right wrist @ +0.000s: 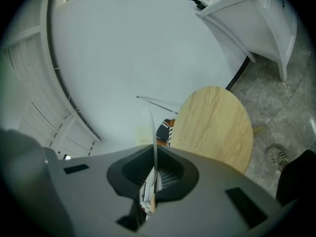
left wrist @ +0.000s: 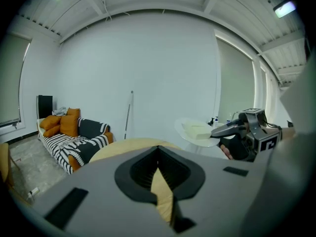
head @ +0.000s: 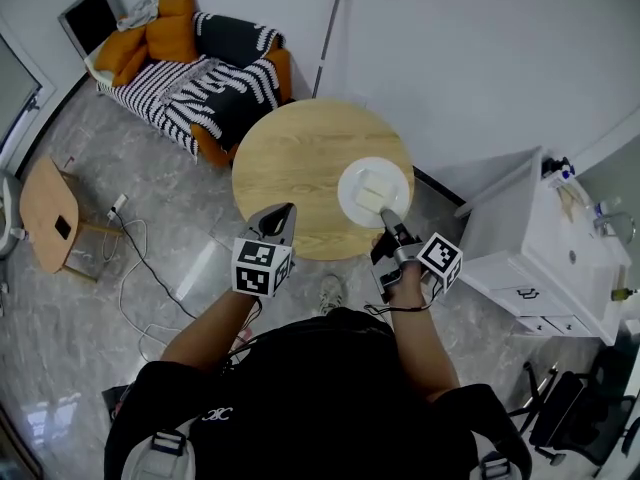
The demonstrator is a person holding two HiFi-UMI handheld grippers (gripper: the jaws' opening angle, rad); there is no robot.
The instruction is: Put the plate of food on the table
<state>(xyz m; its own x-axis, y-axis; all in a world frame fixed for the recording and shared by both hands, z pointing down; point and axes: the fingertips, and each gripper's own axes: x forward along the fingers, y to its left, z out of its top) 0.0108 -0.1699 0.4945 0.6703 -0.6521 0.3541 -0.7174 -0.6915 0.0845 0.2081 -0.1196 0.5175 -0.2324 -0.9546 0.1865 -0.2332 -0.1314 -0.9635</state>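
A white plate (head: pixel 372 190) carrying pale yellow blocks of food (head: pixel 370 198) is over the right part of the round wooden table (head: pixel 300 158). My right gripper (head: pixel 392 220) is shut on the plate's near rim. In the right gripper view the plate (right wrist: pixel 153 132) shows edge-on between the closed jaws of that gripper (right wrist: pixel 150 181). In the left gripper view the plate (left wrist: pixel 197 132) looks raised a little above the tabletop (left wrist: pixel 128 147). My left gripper (head: pixel 278 218) hangs shut and empty over the table's near edge.
A striped sofa with orange cushions (head: pixel 200 78) stands beyond the table. A white cabinet (head: pixel 550 248) is at the right, a small wooden side table (head: pixel 50 213) at the left, and a cable (head: pixel 140 268) lies on the floor. The person's shoe (head: pixel 330 290) is under the near edge.
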